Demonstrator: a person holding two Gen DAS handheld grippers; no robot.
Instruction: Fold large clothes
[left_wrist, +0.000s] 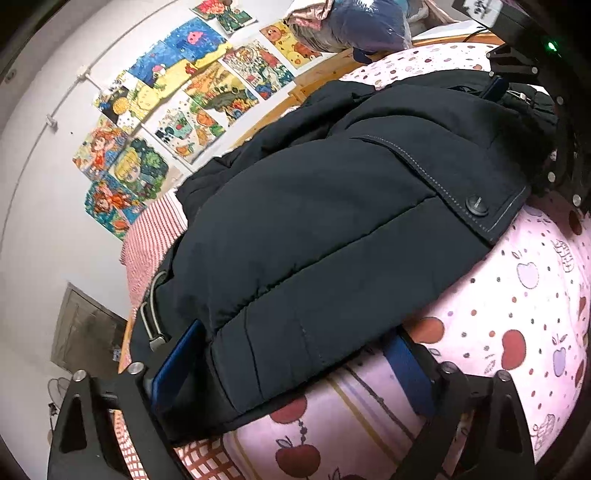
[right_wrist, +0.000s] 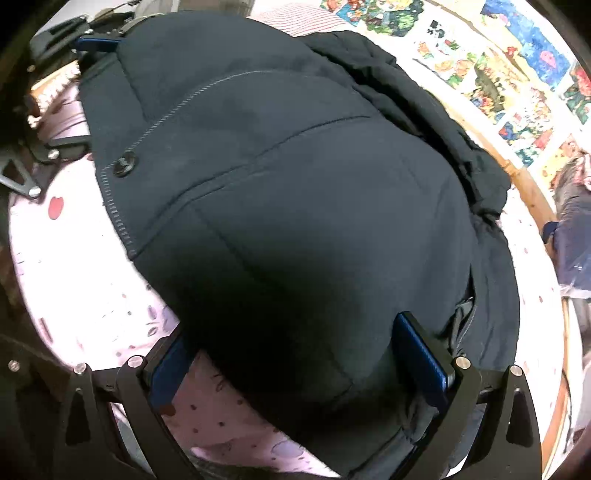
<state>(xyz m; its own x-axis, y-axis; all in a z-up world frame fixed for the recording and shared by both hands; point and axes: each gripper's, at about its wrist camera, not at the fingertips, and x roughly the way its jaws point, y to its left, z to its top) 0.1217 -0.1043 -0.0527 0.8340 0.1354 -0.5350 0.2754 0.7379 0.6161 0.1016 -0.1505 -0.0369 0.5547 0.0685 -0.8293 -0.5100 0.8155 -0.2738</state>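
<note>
Nearest the lens, the left tongs (left_wrist: 291, 373) sit spread wide, blue pads either side of the hem of the dark padded jacket (left_wrist: 314, 221), nothing clamped. The right tongs (right_wrist: 295, 354) are the same story: parted around a bulging fold of the jacket at its opposite end, not pinching. The jacket itself lies bunched on the apple-print bedsheet (left_wrist: 517, 314).

The risk: this padding is thick and springy, so if either tongs close on too shallow a bite, the fabric could squirt out mid-lift and the fold would flop open. Uneven lifts could also twist it.

Further out, the left view alone shows the pocket flap's button (left_wrist: 477, 205) up close, a striped pillow (left_wrist: 155, 240) and the drawings on the wall (left_wrist: 166, 122). The right view alone reveals the zipper teeth (right_wrist: 118, 221) along the jacket's left edge and the rumpled fabric at the far side.
</note>
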